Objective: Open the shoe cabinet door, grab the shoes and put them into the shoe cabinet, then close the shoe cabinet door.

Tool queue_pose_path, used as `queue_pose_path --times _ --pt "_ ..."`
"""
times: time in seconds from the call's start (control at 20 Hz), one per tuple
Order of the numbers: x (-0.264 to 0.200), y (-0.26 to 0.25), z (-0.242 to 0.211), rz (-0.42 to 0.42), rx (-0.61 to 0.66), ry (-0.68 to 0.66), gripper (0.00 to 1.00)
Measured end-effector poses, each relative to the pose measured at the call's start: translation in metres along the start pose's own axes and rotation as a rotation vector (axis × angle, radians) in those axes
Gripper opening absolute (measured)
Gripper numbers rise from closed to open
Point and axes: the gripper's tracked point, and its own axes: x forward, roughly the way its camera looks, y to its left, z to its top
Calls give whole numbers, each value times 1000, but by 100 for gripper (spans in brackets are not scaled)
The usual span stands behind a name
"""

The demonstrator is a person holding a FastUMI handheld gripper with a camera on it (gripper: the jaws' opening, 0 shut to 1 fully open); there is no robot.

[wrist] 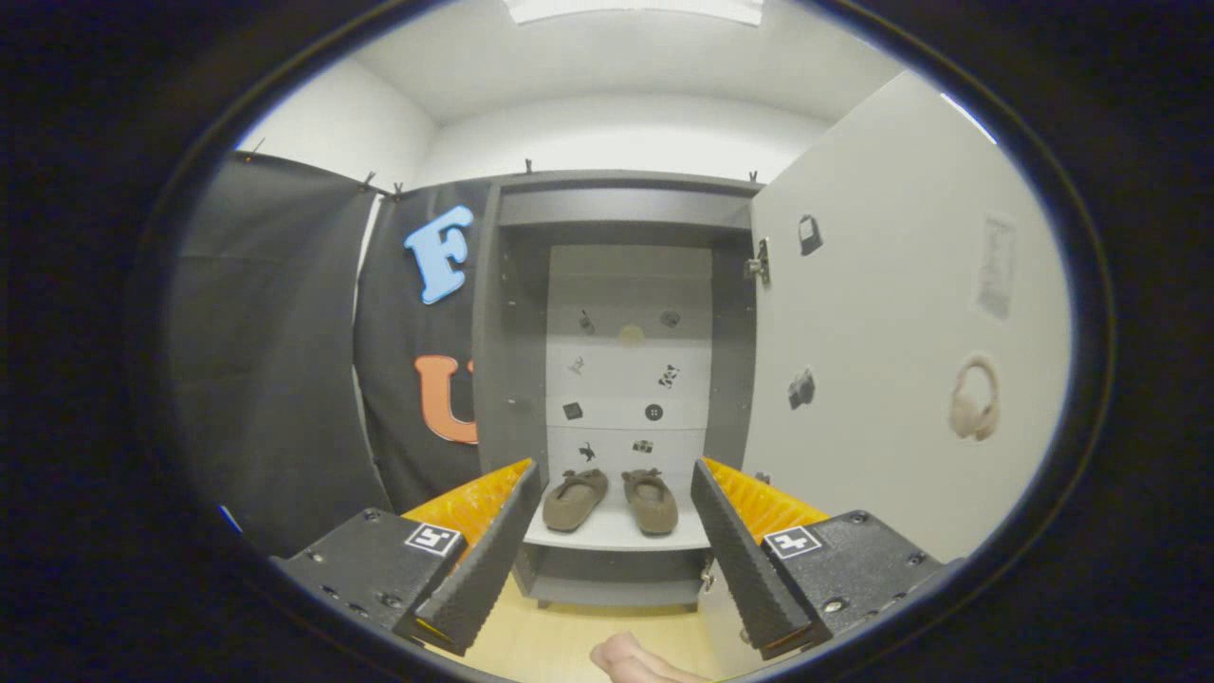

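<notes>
The gripper [615, 541] is held back from the shoe cabinet [616, 379], its fingers spread wide with nothing between them. Framed in the gap between the fingers, beyond their tips, a pair of brown slippers [612, 500] is seen on the cabinet's shelf [616, 533]. The slippers are set side by side near the shelf's front edge, toes toward the back panel, the left one angled slightly toward the left side wall and the two lying close together but apart.

The cabinet door [892, 341] is swung fully open on the right, hung on hinges [759, 261] at the cabinet's right edge — its pale inner face is turned toward the camera and carries a few small stickers. More small stickers are scattered over the back panel above the shelf. Below the shelf, a lower compartment and a light wooden floor [560, 645] are visible, and part of a person's hand or finger [635, 661] shows at the bottom, just below the fingers.

Judged from this layout, the opening and the stowing appear to be done: the shoes are inside and the gripper is free. The step in hand is taken to be the closing of the door. For that, the gripper would need to be carried right, to the door's free edge or outer face — and the door pushed round on its hinges until it meets the cabinet front.
</notes>
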Motion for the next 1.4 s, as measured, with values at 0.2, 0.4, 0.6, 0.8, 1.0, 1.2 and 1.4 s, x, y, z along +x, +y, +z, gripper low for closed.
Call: queue_pose_path --times 0.2,0.4,0.6,0.8,1.0,1.2,1.4 --pt "-75 -25 10 34 -48 -30 100" --pt "-147 -57 15 49 -74 -71 100" --pt "-206 -106 1 20 -128 -110 100" --pt "-241 -171 -21 -46 -123 -109 100" --pt "-241 -231 -45 -93 -107 -96 100" --pt "-222 -291 -64 -122 -97 -102 100" --pt "-180 -337 -88 -141 -102 -90 100"
